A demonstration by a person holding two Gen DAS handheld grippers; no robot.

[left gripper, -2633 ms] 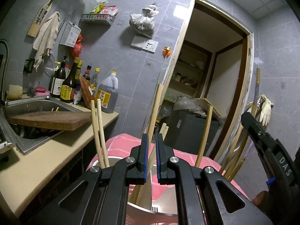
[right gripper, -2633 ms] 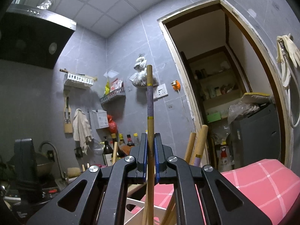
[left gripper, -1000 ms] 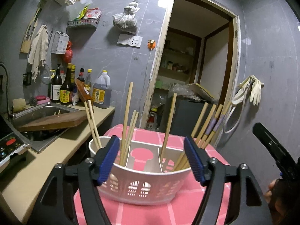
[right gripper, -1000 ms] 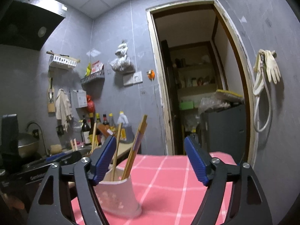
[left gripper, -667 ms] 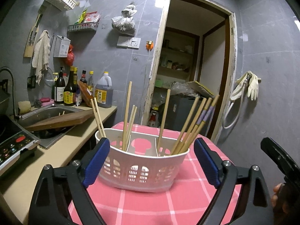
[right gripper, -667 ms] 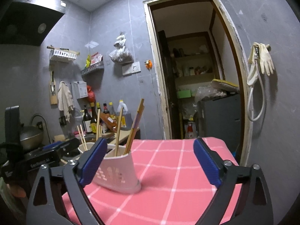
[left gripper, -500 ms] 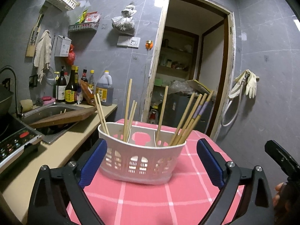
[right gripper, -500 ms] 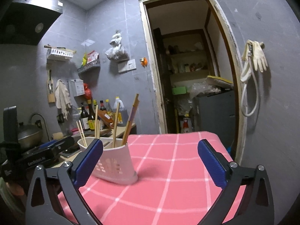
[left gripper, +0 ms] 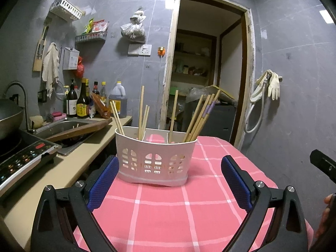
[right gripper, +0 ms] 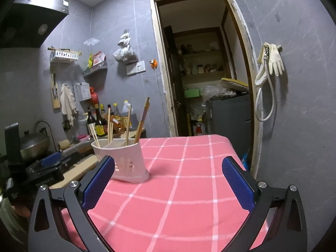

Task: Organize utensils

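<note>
Left wrist view: white slotted caddy (left gripper: 154,157) stands upright on the pink checked cloth (left gripper: 189,210), three compartments visible, wooden chopsticks (left gripper: 197,117) leaning in each — two at left, three and a single in the middle, a bunch at right too overlapped to count. Left gripper (left gripper: 168,180) and right gripper (right gripper: 168,182) both have jaws spread wide, having just been opening, nothing between the pads. Right wrist view shows the caddy end-on at the cloth's left edge, plus the range hood (right gripper: 33,25); the left view alone shows the sink (left gripper: 61,126).
</note>
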